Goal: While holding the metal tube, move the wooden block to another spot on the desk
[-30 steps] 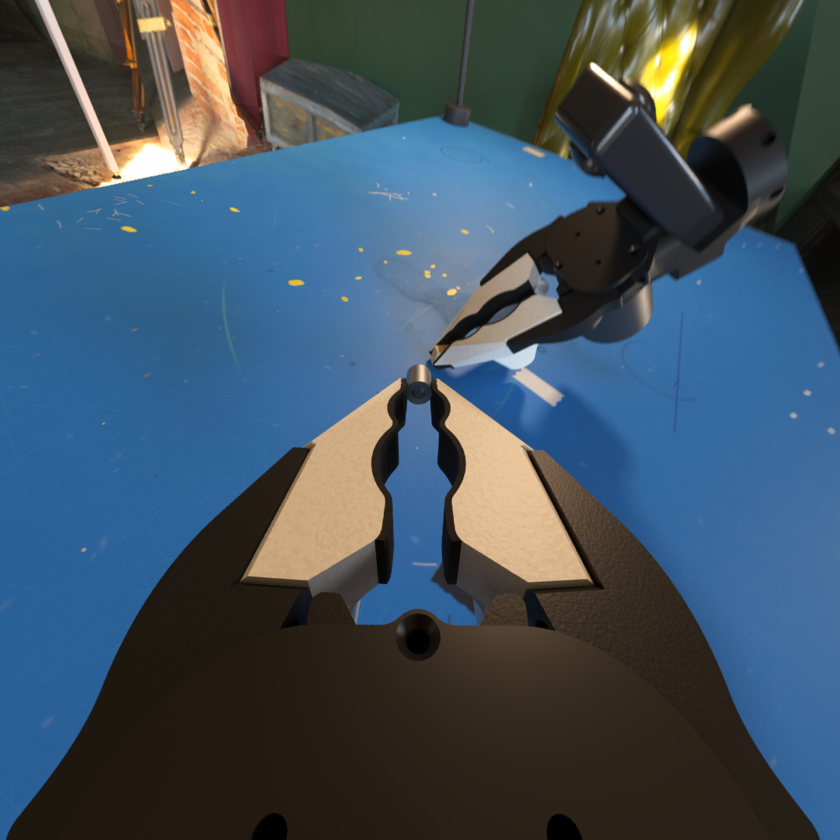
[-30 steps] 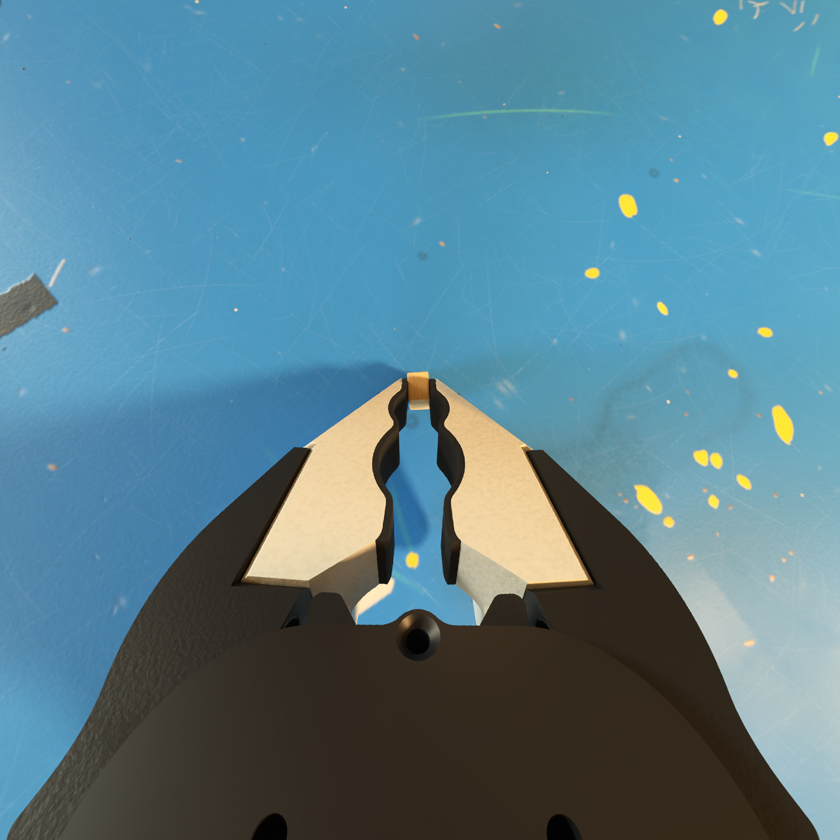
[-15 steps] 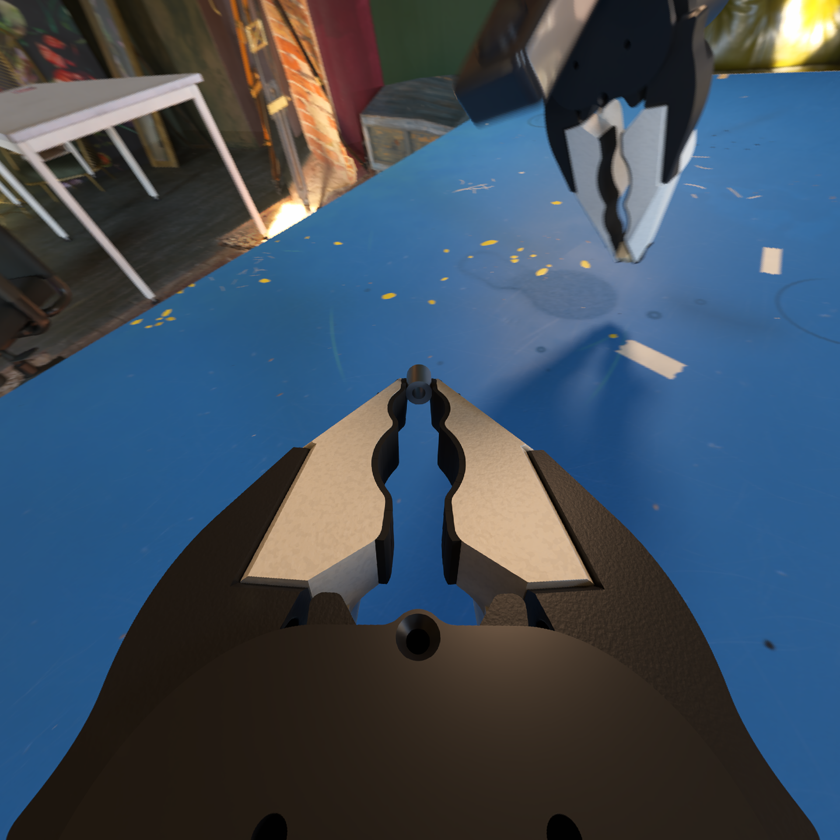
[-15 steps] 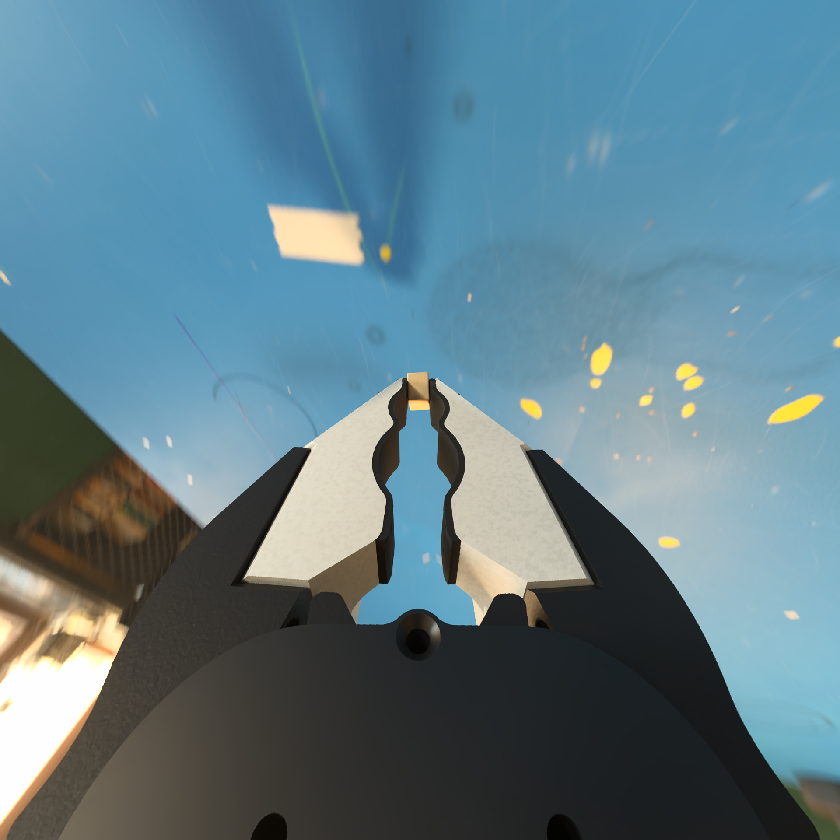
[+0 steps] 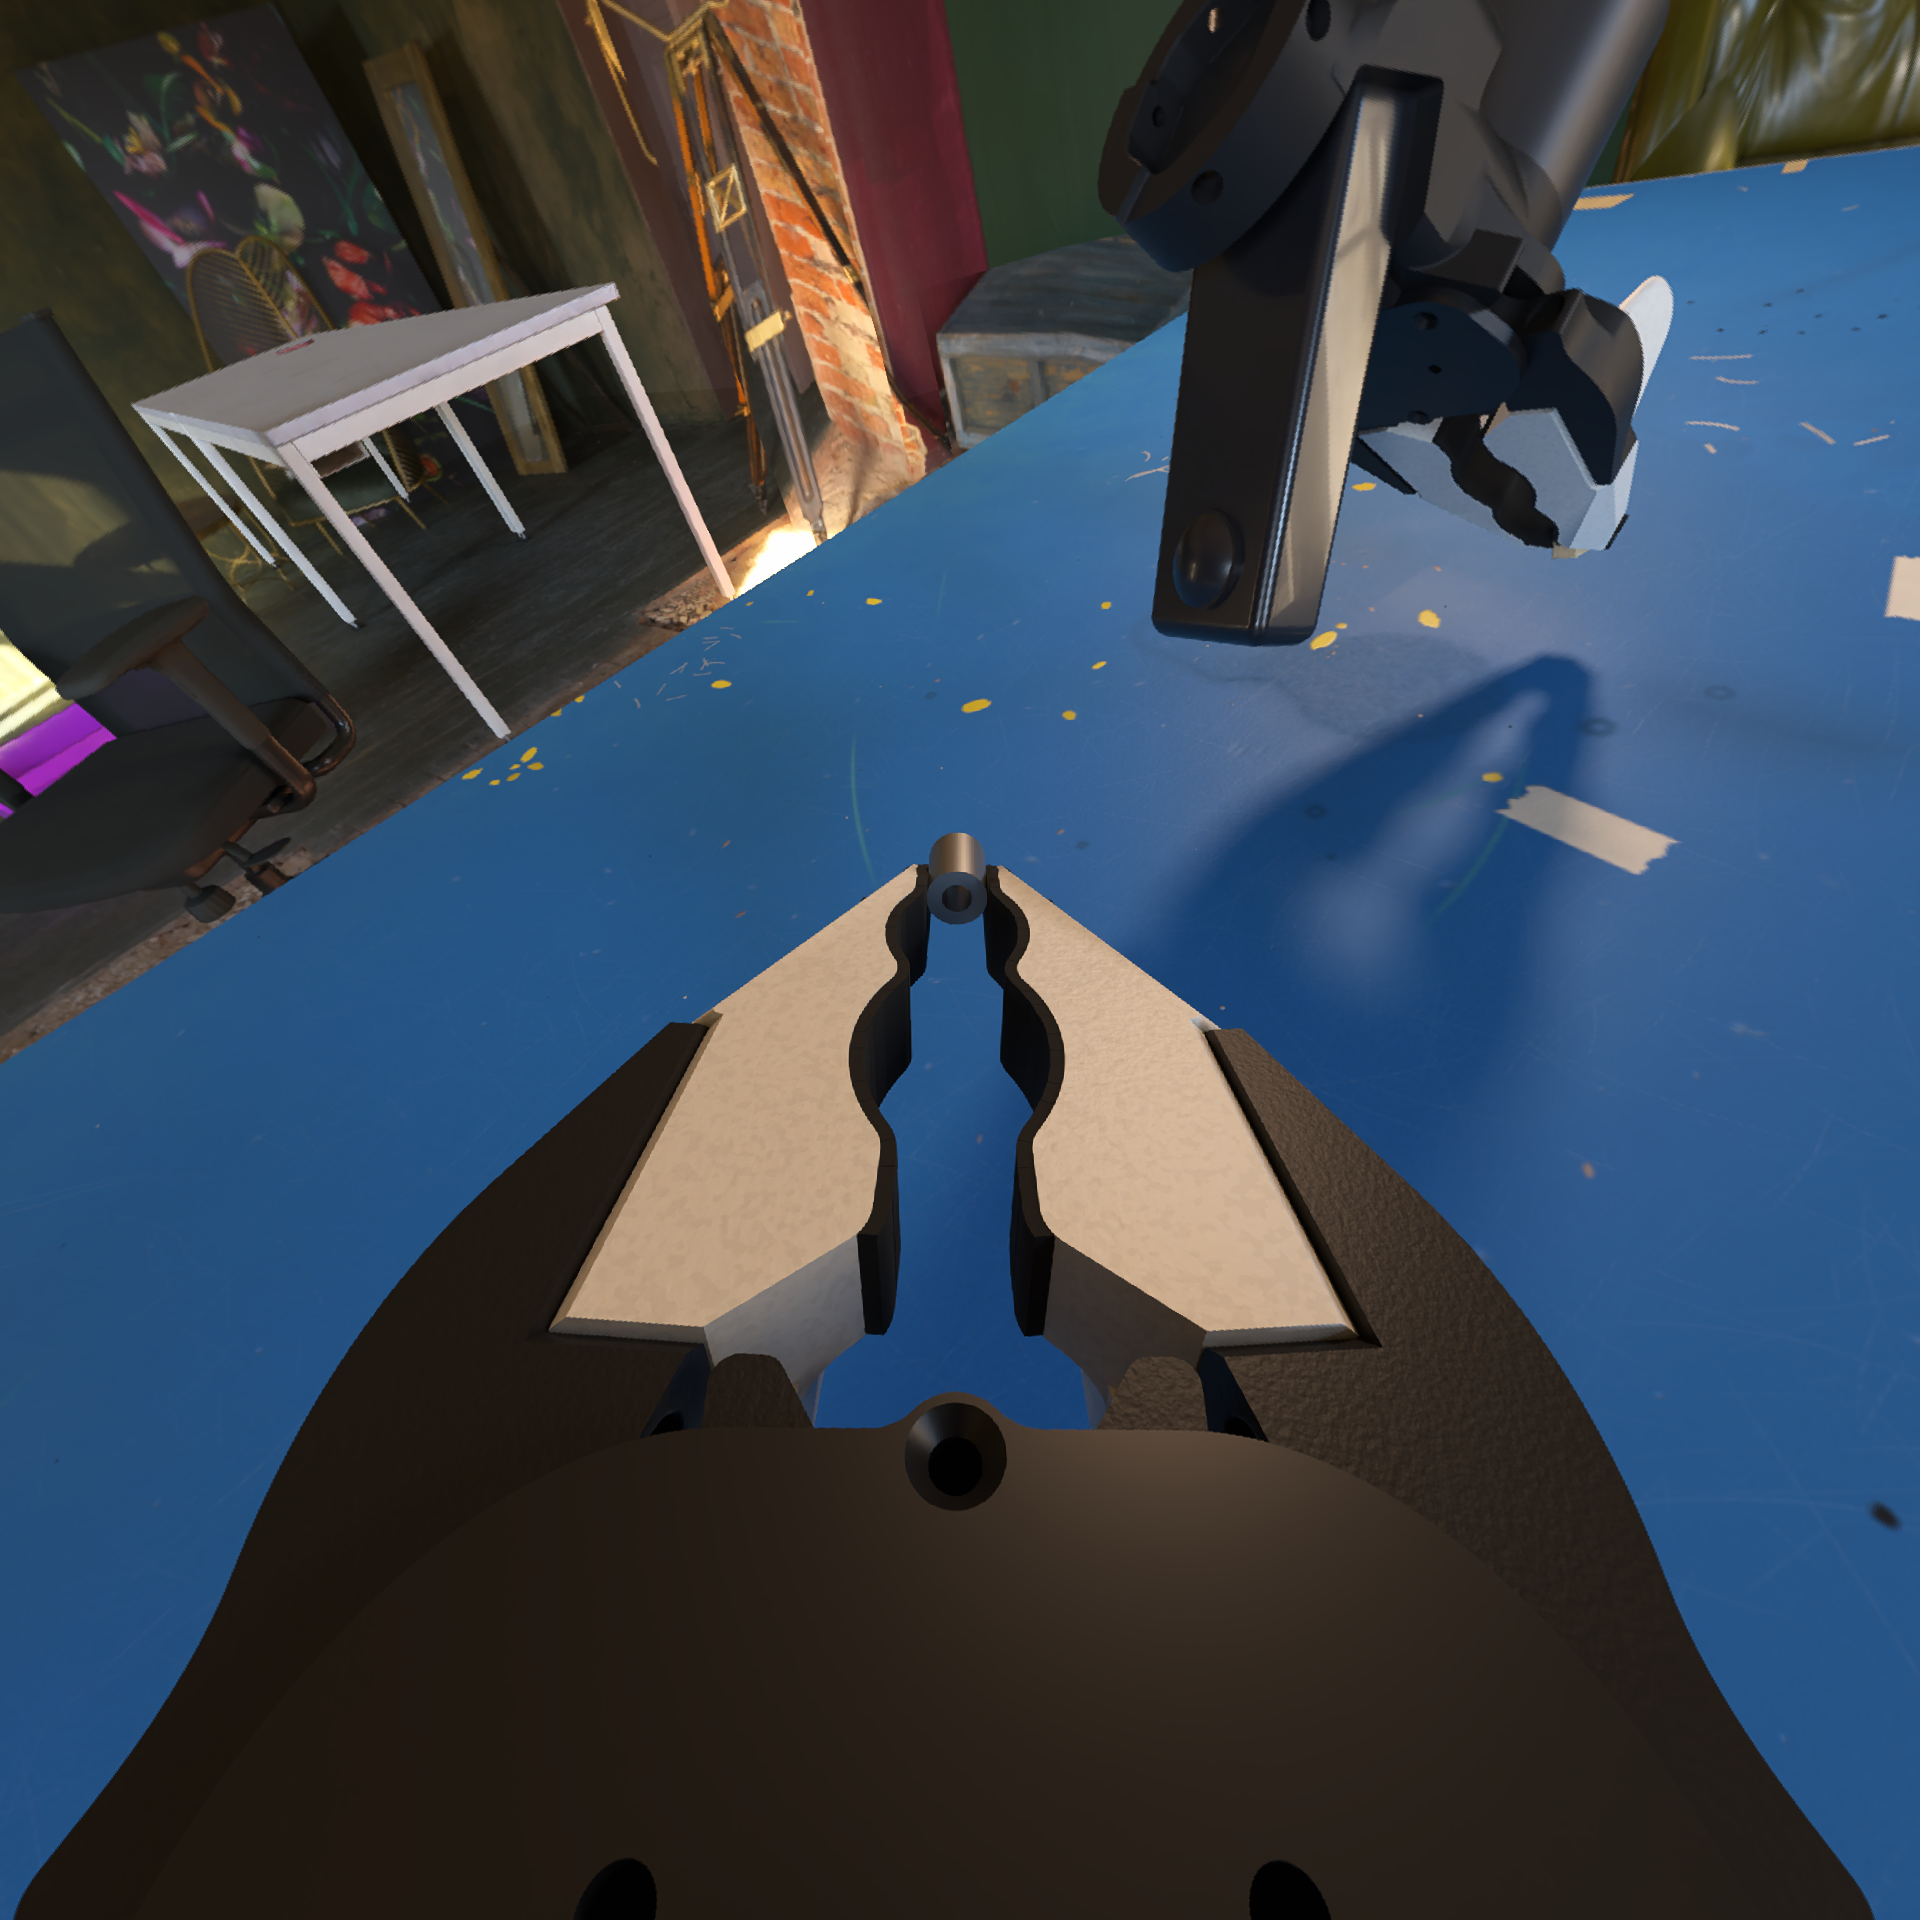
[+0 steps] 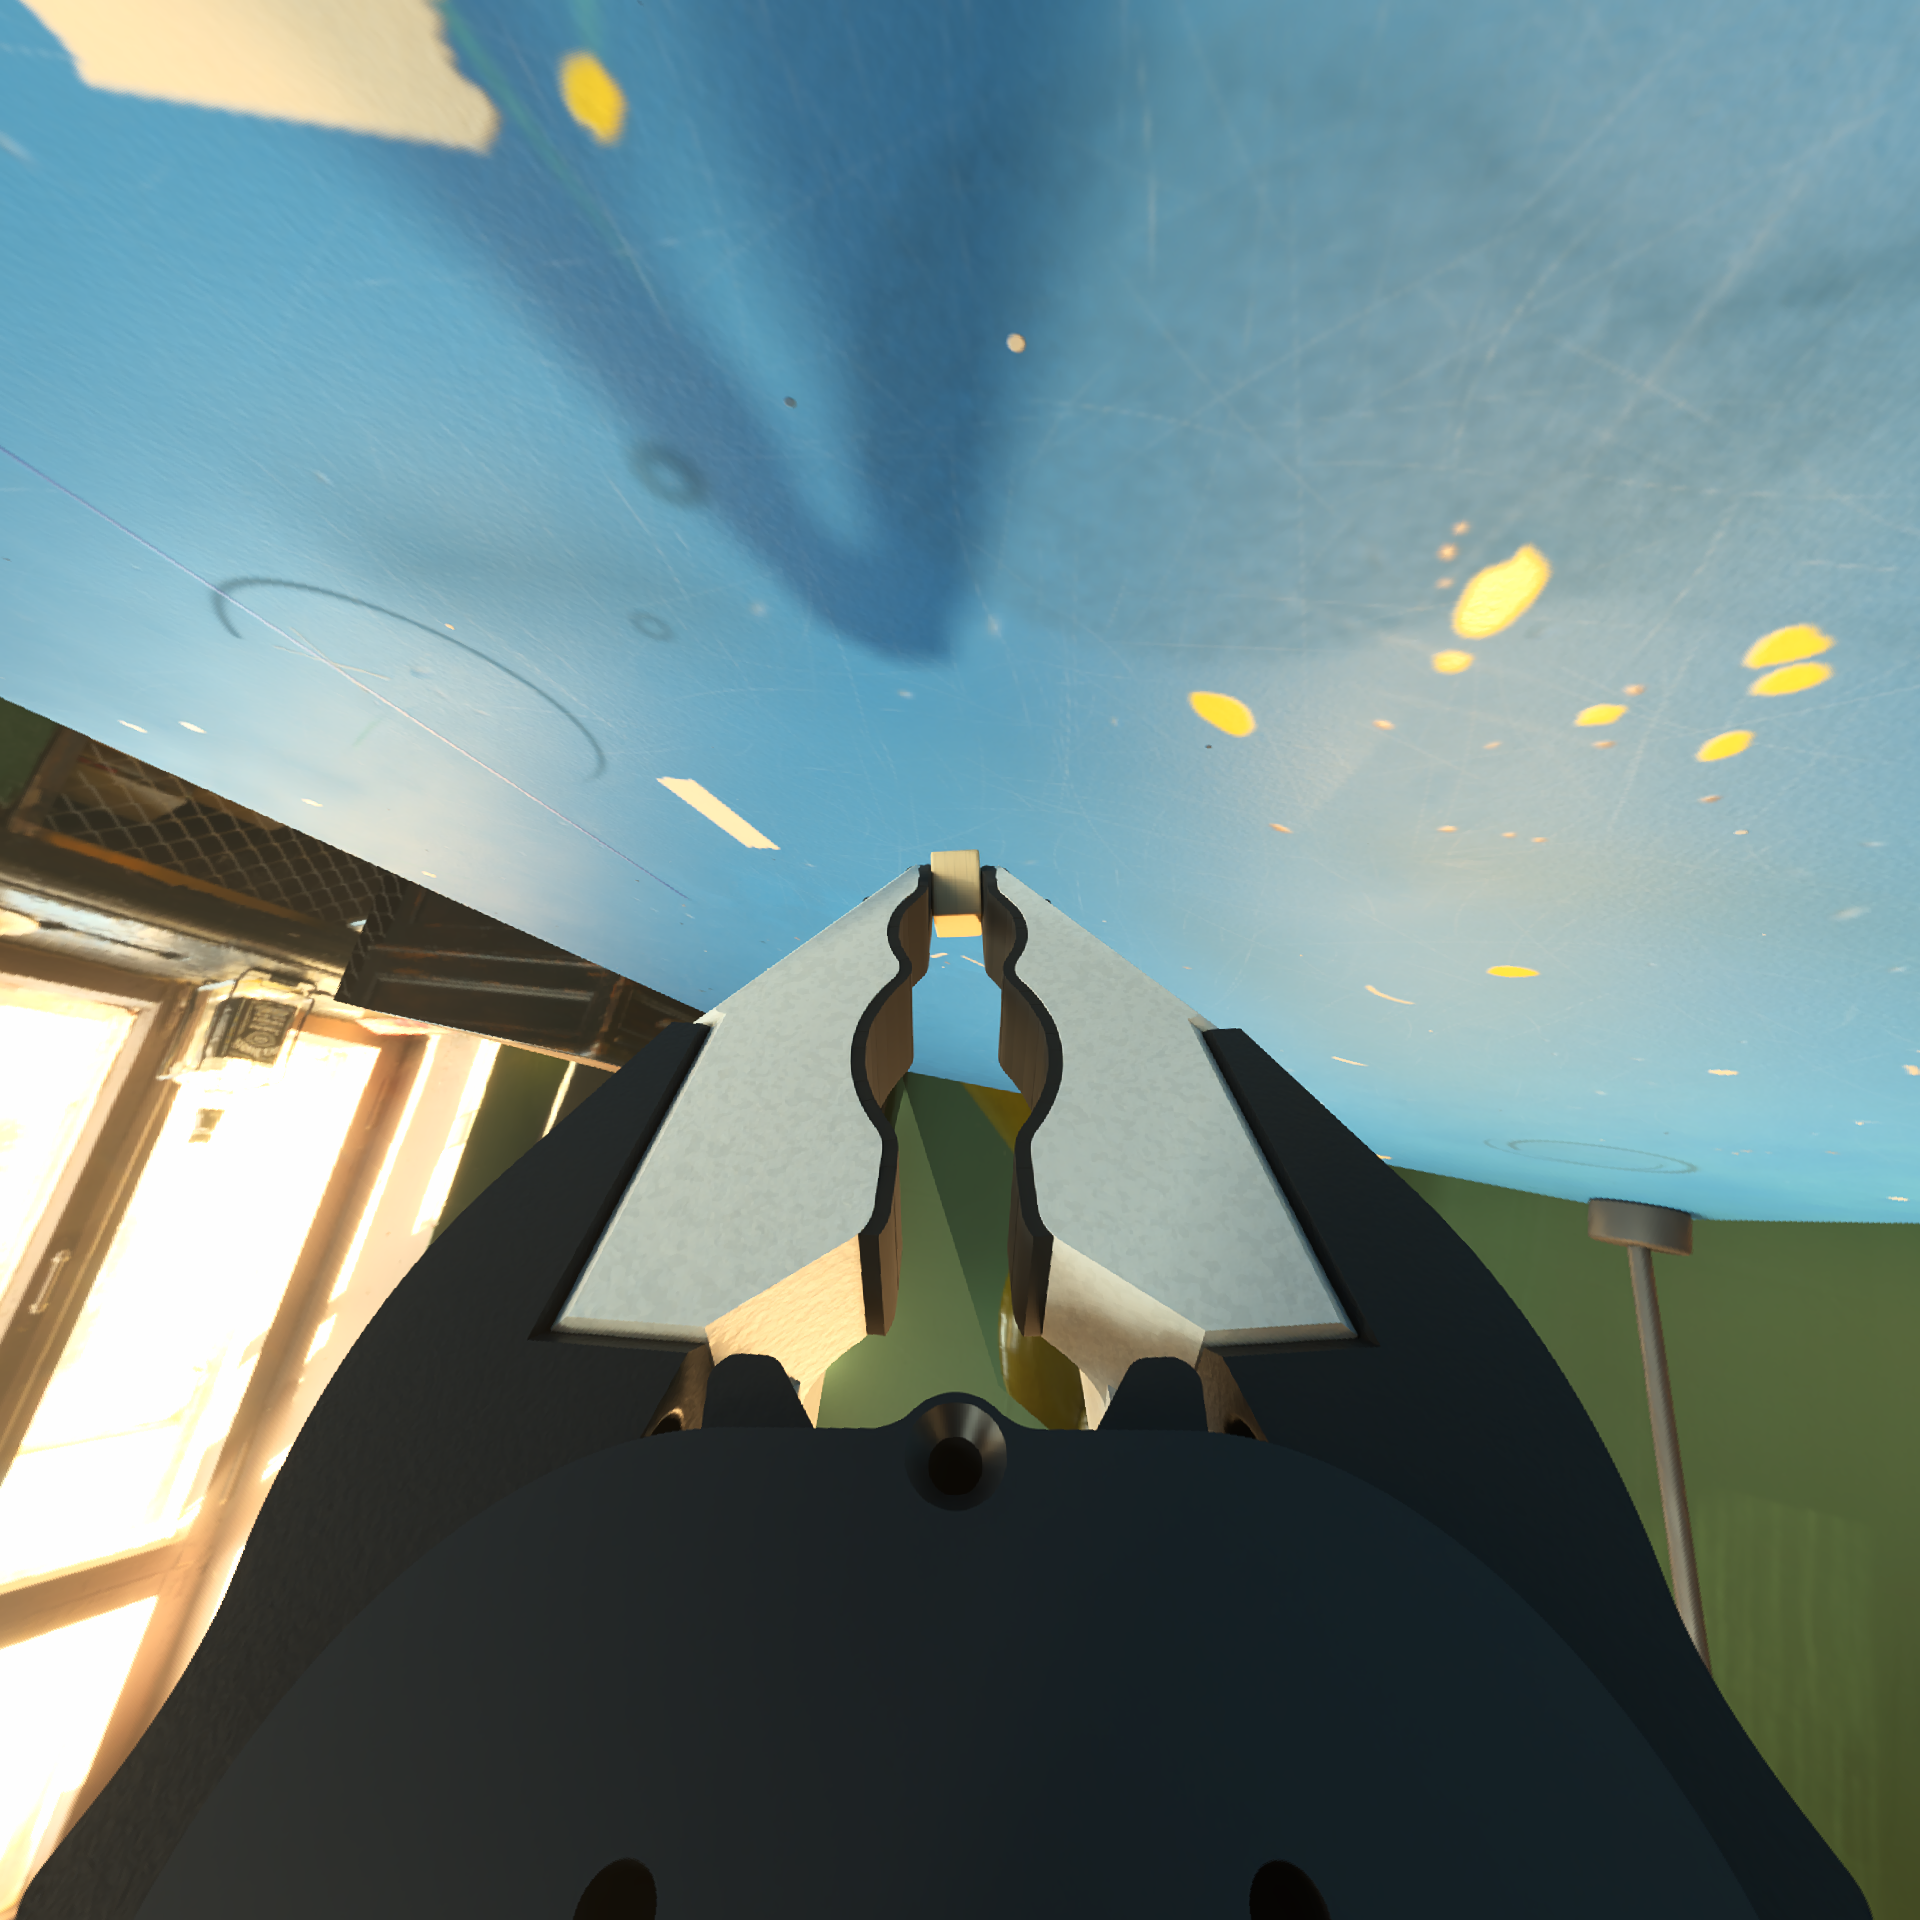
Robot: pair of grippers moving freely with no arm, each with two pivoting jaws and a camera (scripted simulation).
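Note:
My left gripper (image 5: pixel 956 883) is shut on a short grey metal tube (image 5: pixel 956 878), held at the fingertips above the blue desk (image 5: pixel 520 1039). My right gripper (image 6: pixel 956 883) is shut on a small pale wooden block (image 6: pixel 956 894), held at the fingertips in the air above the desk (image 6: pixel 1143 364). The right gripper also shows in the left wrist view (image 5: pixel 1569 535), hanging high over the desk at the upper right, turned away, with its shadow below it.
Strips of pale tape (image 5: pixel 1590 826) lie on the desk at the right, with yellow paint specks (image 5: pixel 975 707) farther back. The desk's left edge runs diagonally; beyond it stand a white table (image 5: pixel 416 364) and a dark chair (image 5: pixel 177 769). A grey post (image 6: pixel 1652 1382) stands at the desk's far edge.
The right gripper has lifted and rotated with the block, its view now tilted to the desk's edge and the room. The left gripper has swung left, still holding the tube.

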